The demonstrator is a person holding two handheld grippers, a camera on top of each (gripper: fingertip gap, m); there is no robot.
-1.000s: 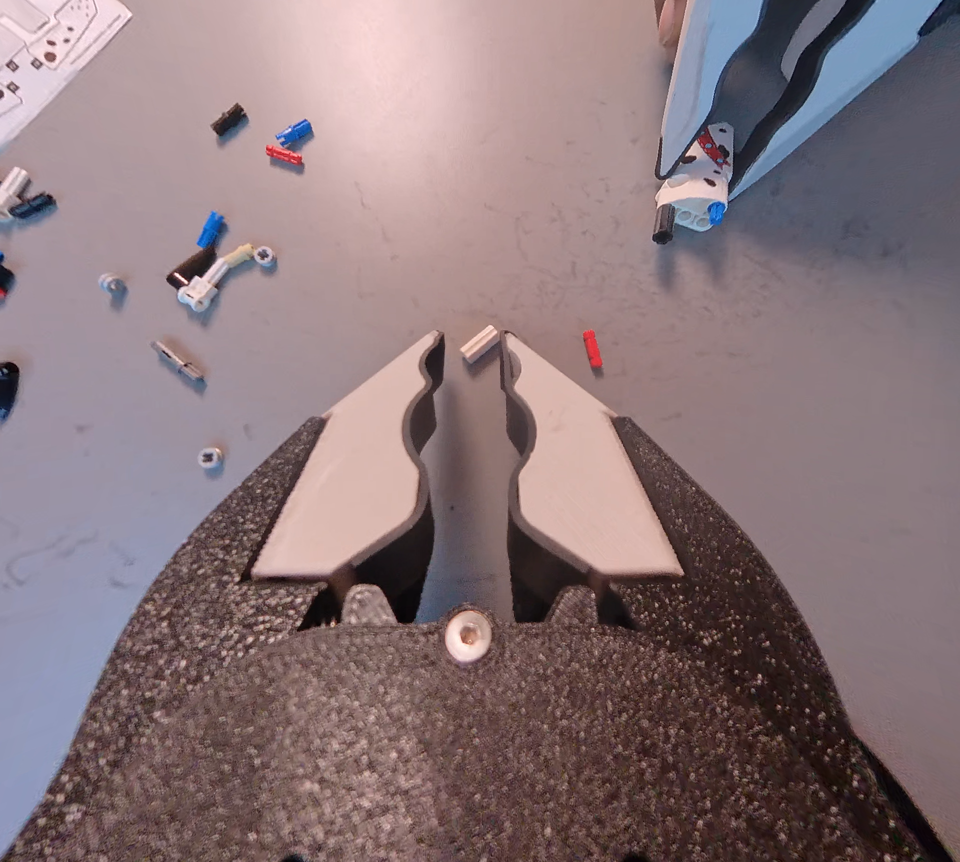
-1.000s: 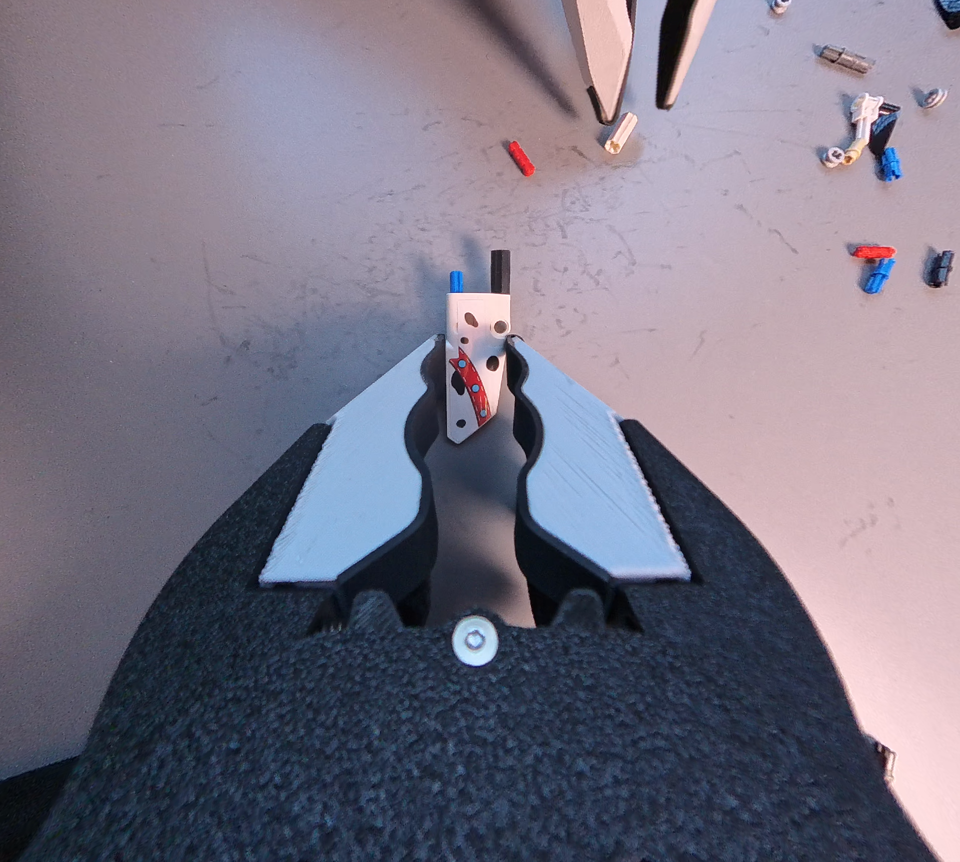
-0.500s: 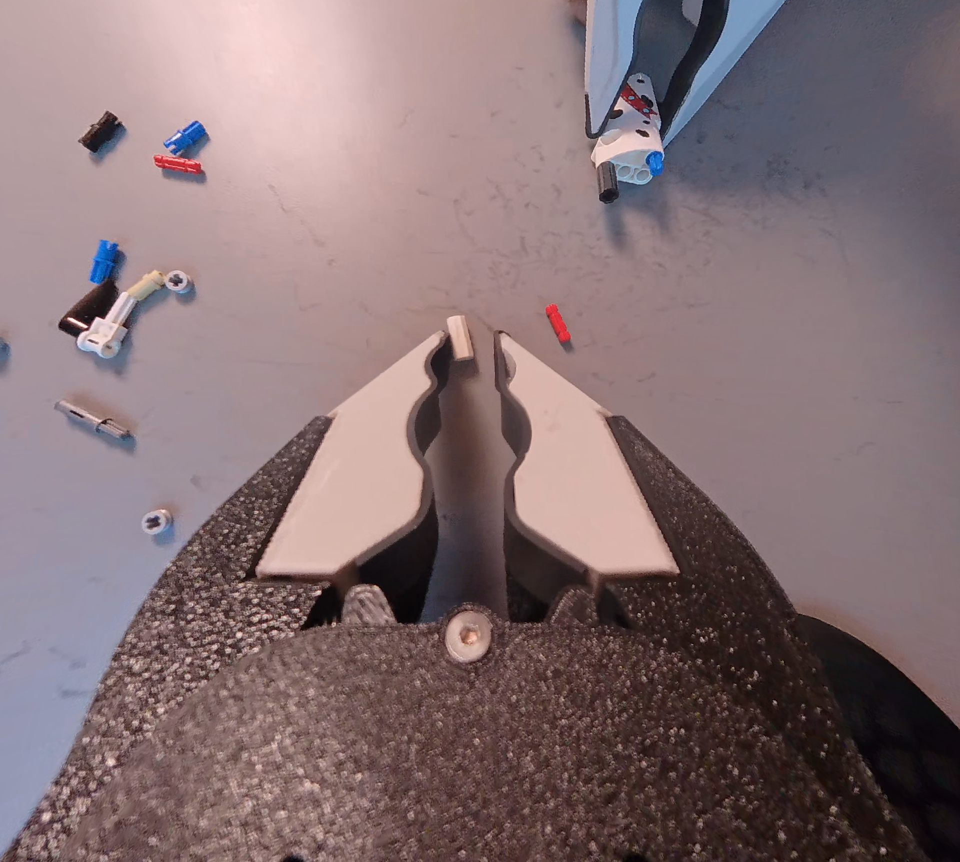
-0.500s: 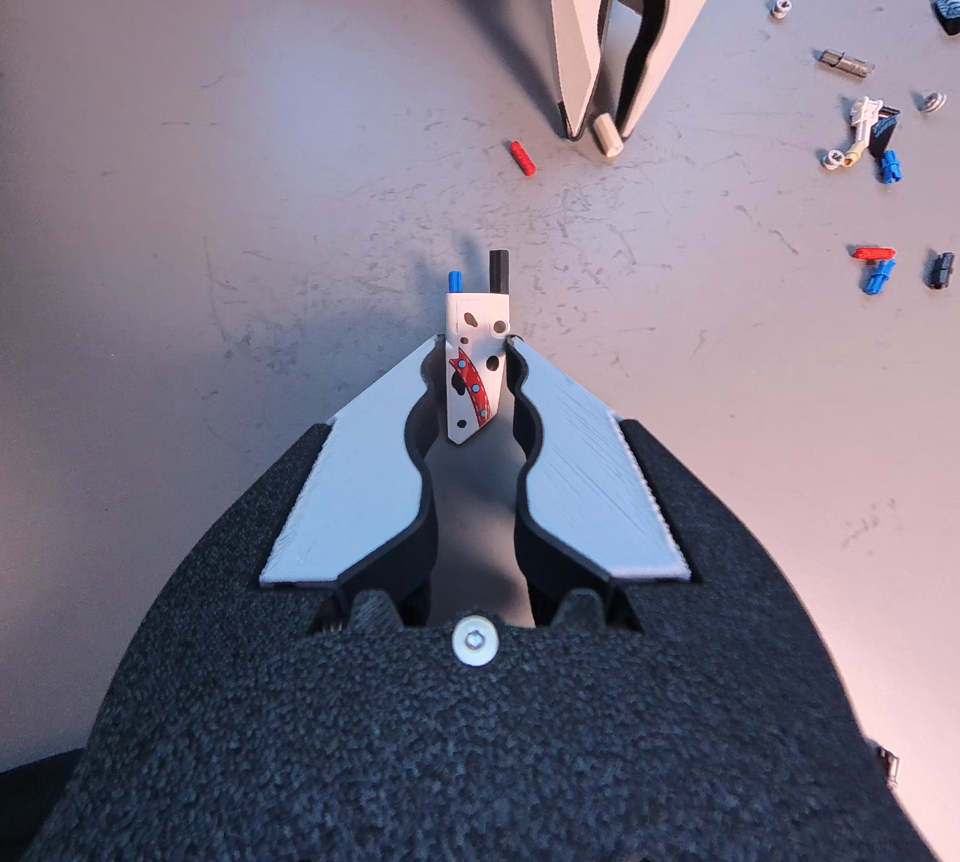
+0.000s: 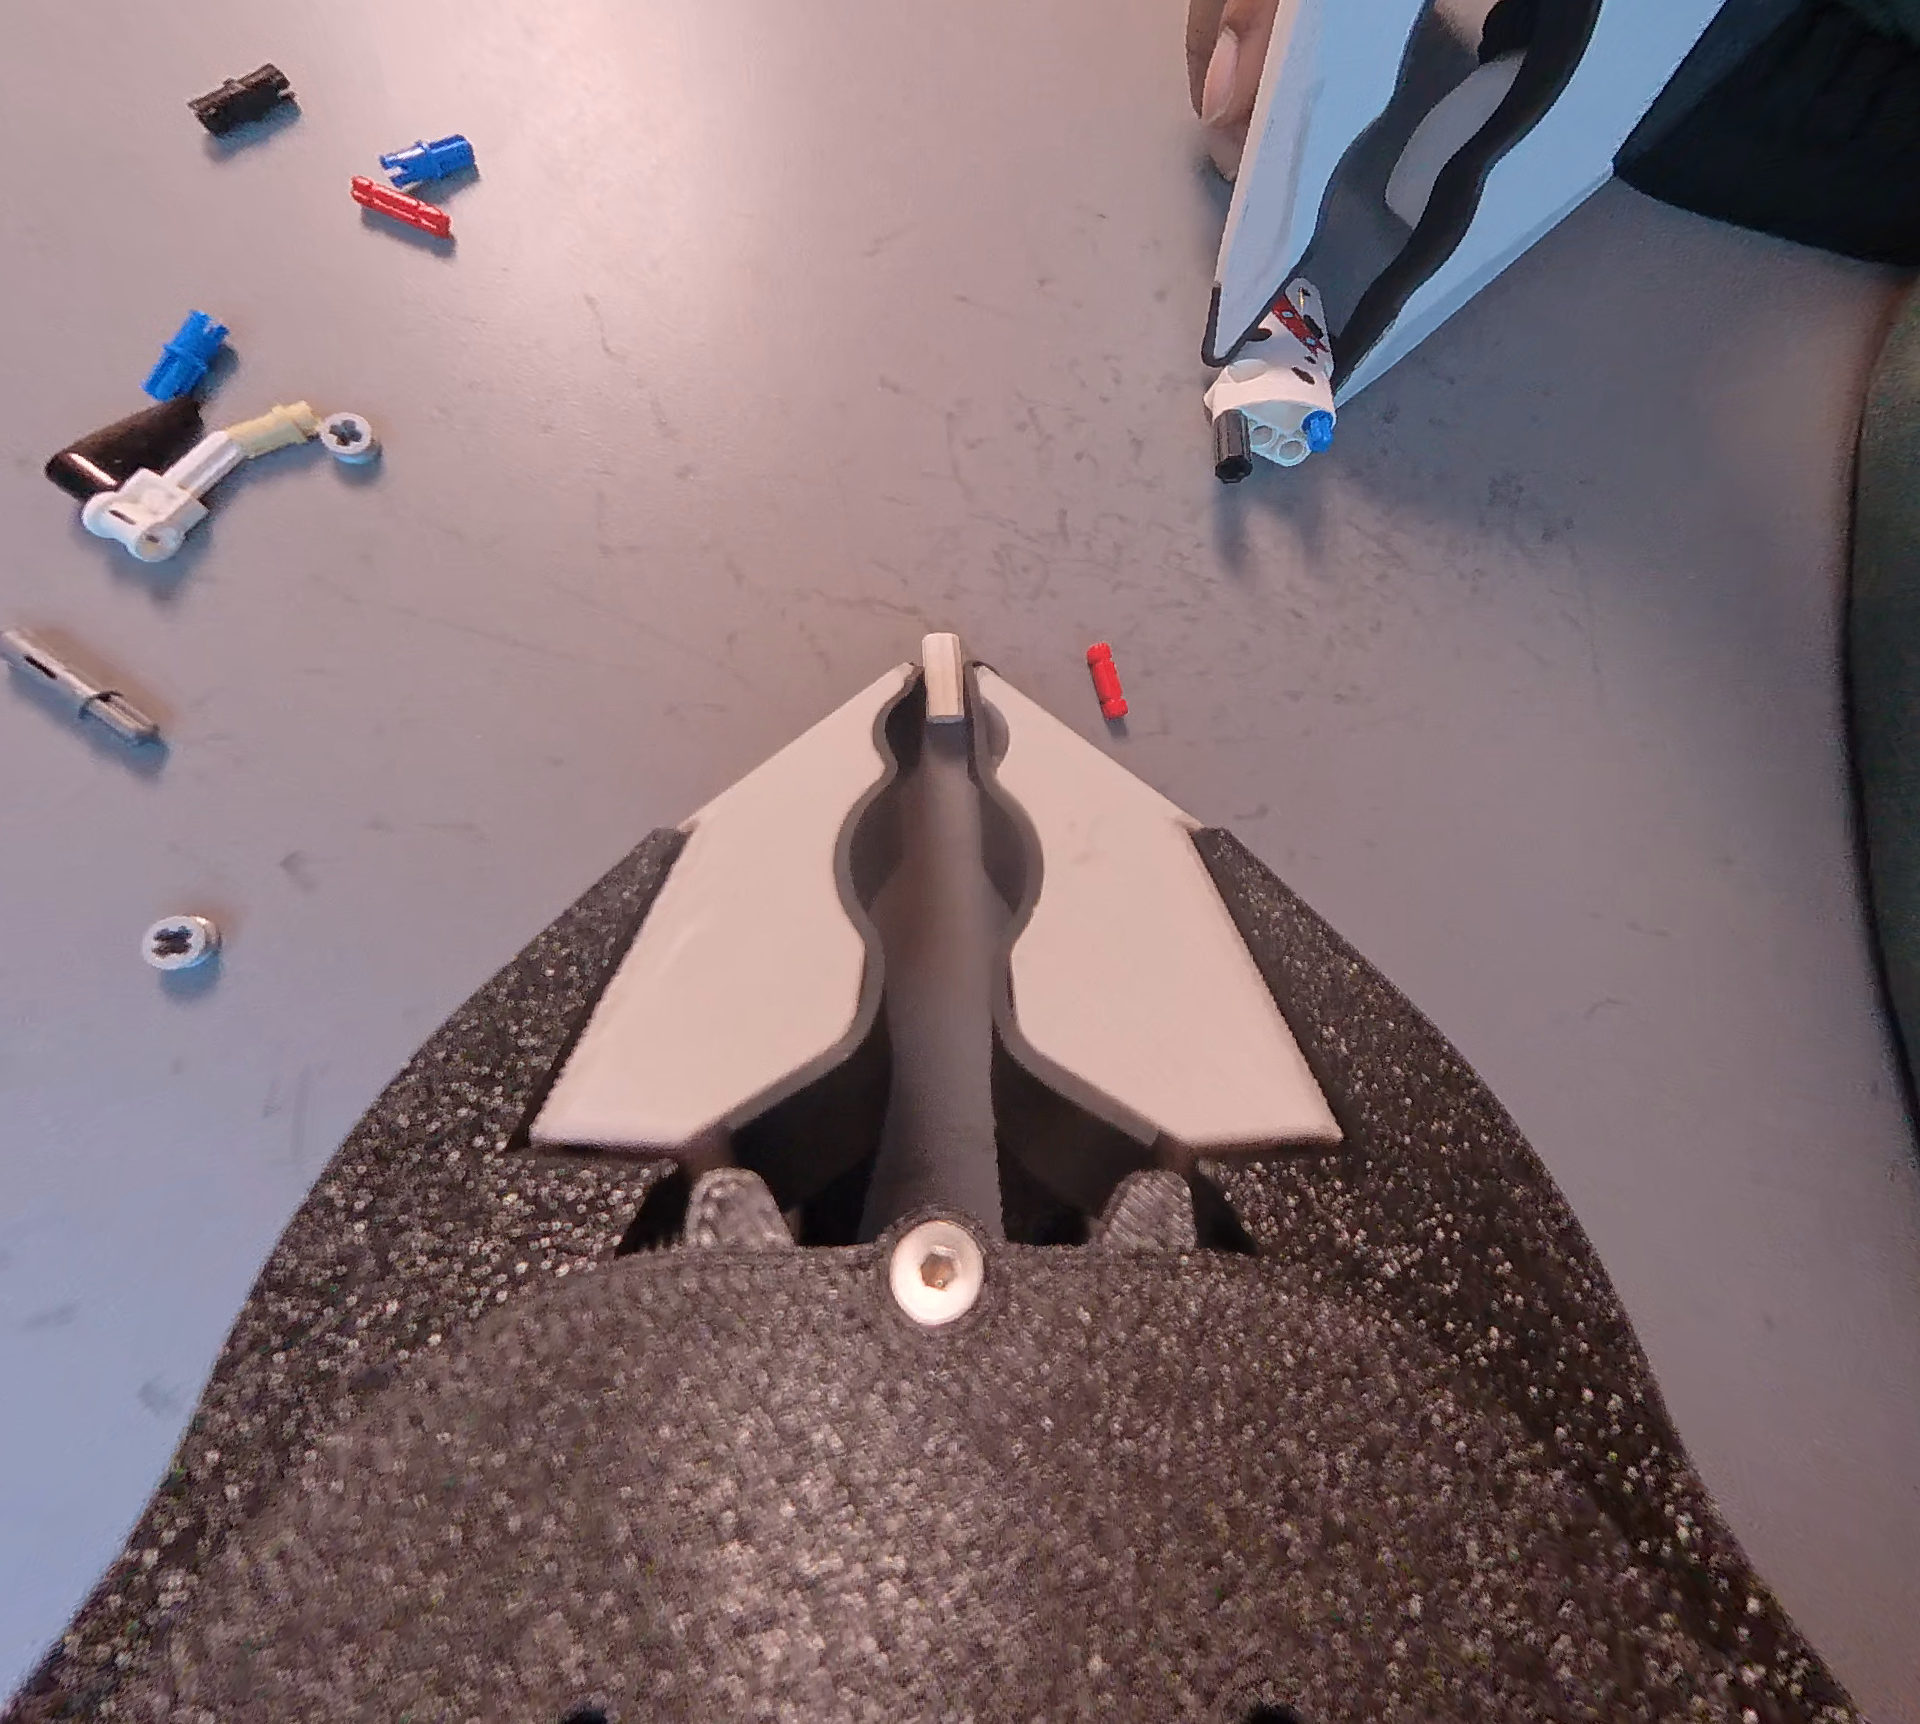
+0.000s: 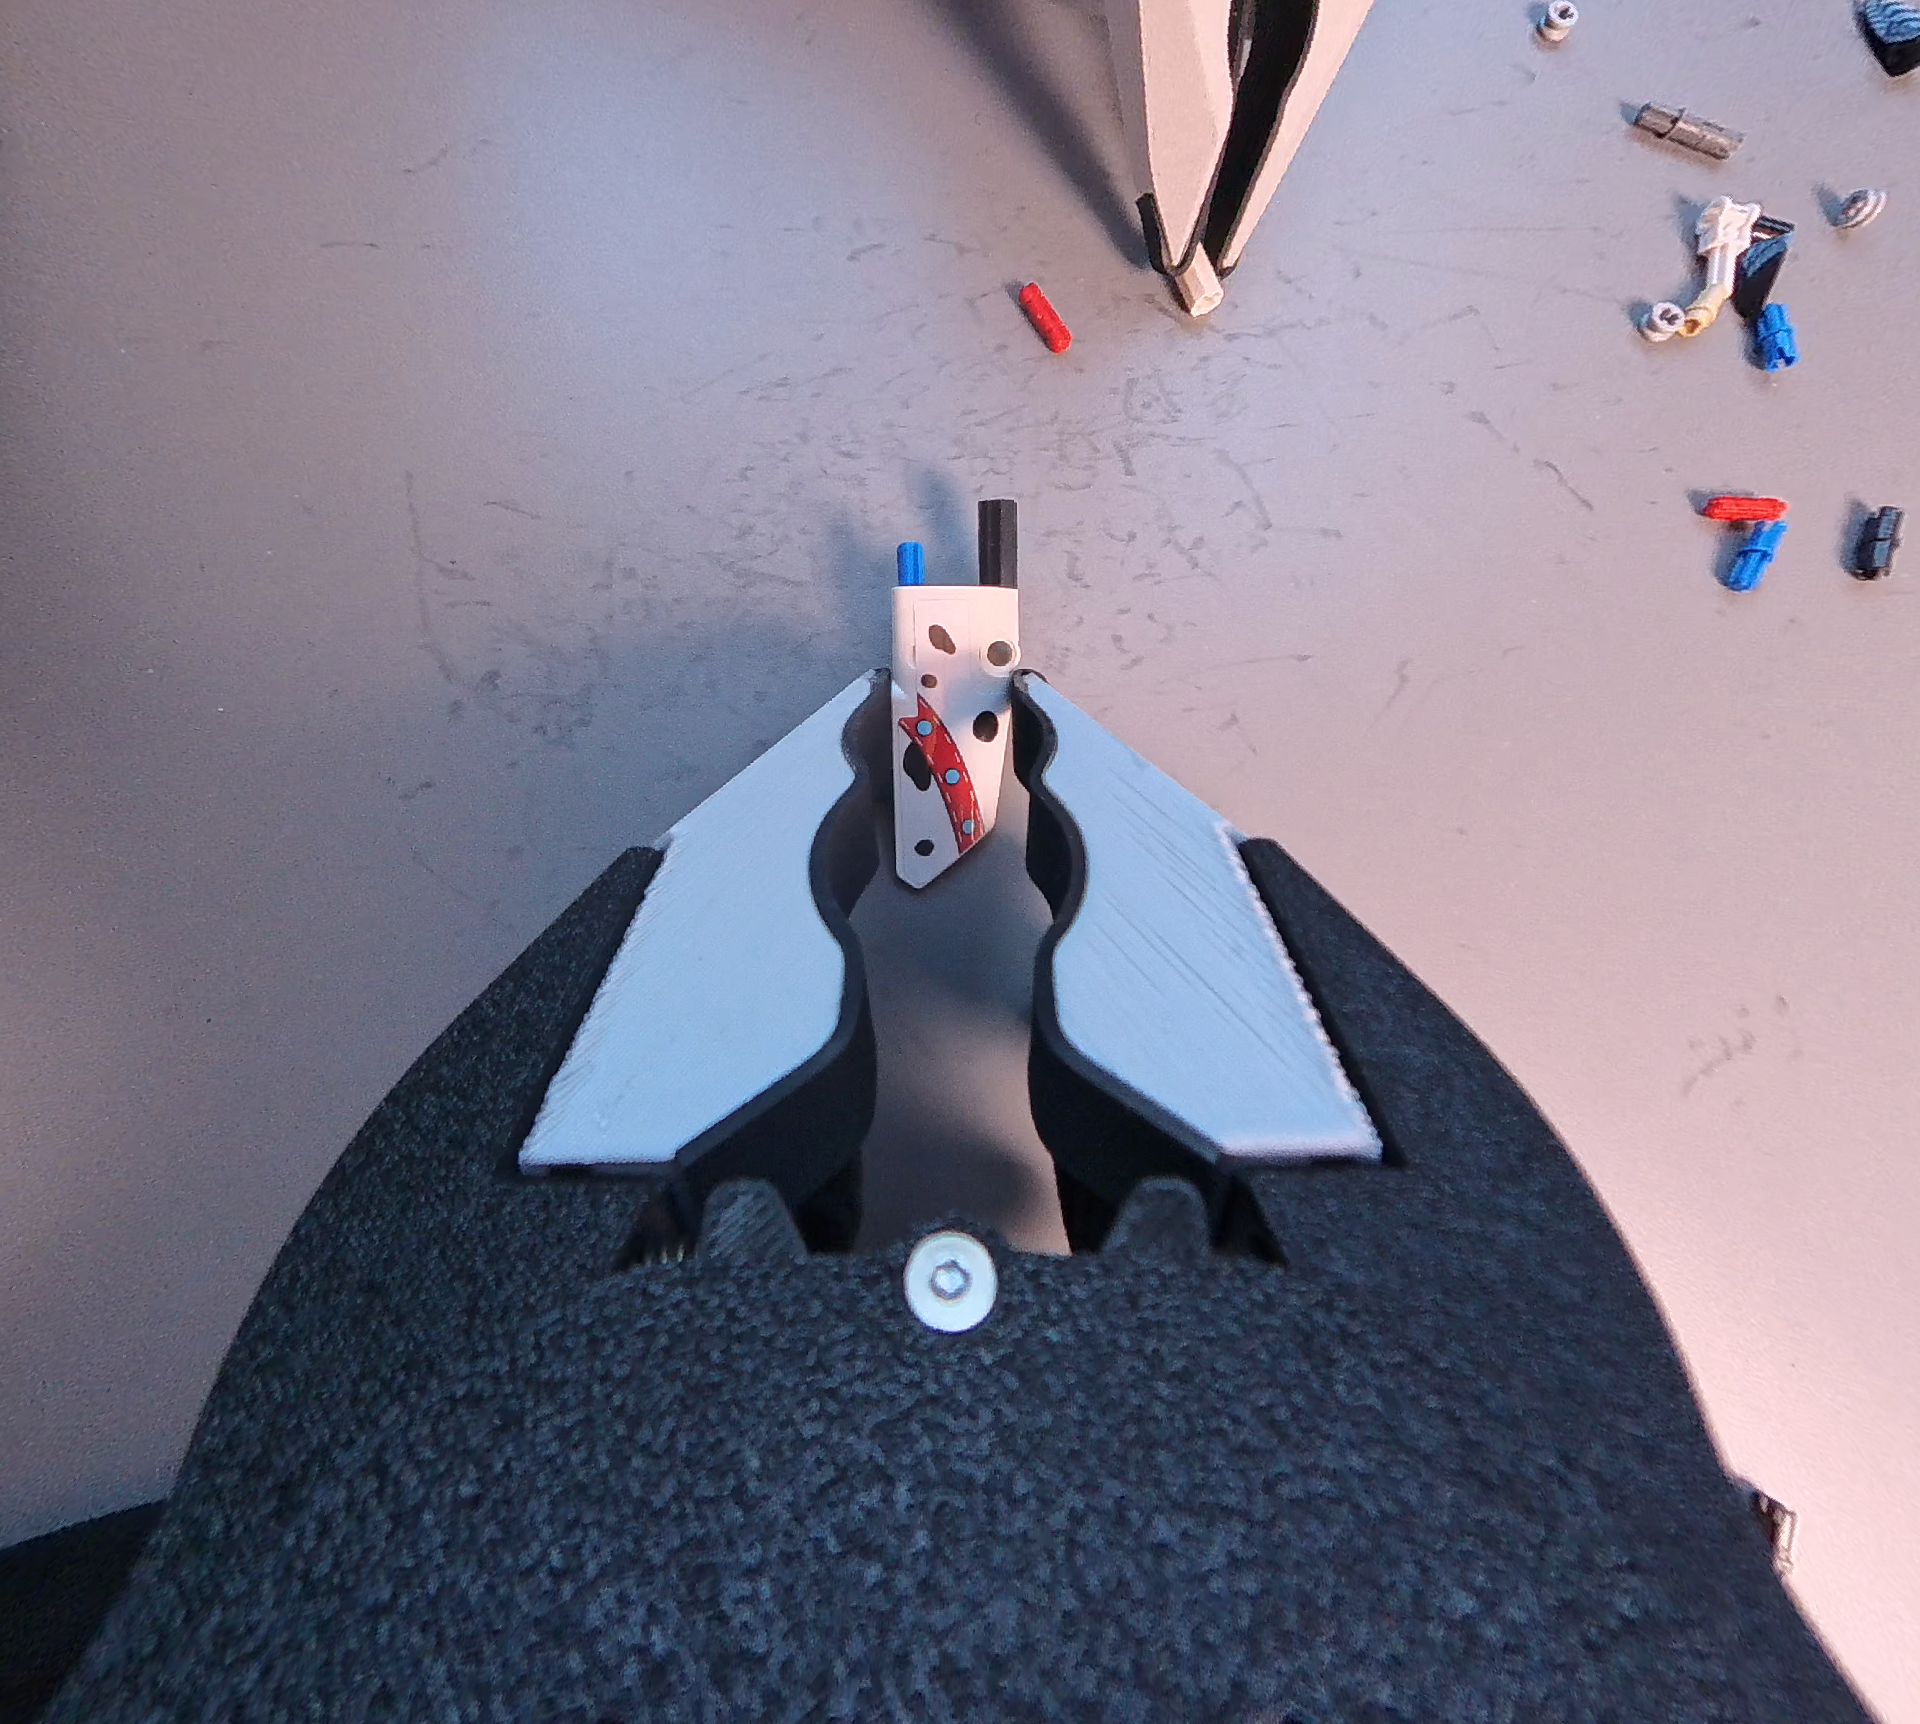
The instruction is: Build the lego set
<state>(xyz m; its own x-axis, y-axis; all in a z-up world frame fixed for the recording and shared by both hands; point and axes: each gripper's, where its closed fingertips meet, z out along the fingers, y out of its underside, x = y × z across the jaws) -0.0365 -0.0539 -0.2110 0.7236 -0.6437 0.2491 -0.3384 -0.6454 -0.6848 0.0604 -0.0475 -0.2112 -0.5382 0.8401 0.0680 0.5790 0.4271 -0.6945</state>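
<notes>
My left gripper (image 5: 943, 687) is shut on a small light grey connector piece (image 5: 942, 675), pinched at the fingertips just above the grey table; it shows too in the right wrist view (image 6: 1197, 284). My right gripper (image 6: 951, 682) is shut on a white spotted panel (image 6: 951, 718) with a red stripe, a blue pin (image 6: 910, 562) and a black axle (image 6: 996, 540) sticking out of its front end. In the left wrist view that panel (image 5: 1273, 401) is at the upper right. A small red pin (image 5: 1105, 680) lies on the table just right of my left fingertips.
Loose parts lie at the left of the left wrist view: a black pin (image 5: 242, 97), blue pins (image 5: 428, 157), a red axle (image 5: 401, 206), a white and tan assembly (image 5: 177, 479), a grey axle pin (image 5: 78, 685) and a grey bush (image 5: 181, 940). A hand (image 5: 1236, 27) holds the right gripper. The tips of one gripper are about 11 centimeters away from the tips of the other.
My left gripper has closed around the light grey connector piece, which turned to lie along the fingers. The right gripper kept its hold on the spotted panel.
</notes>
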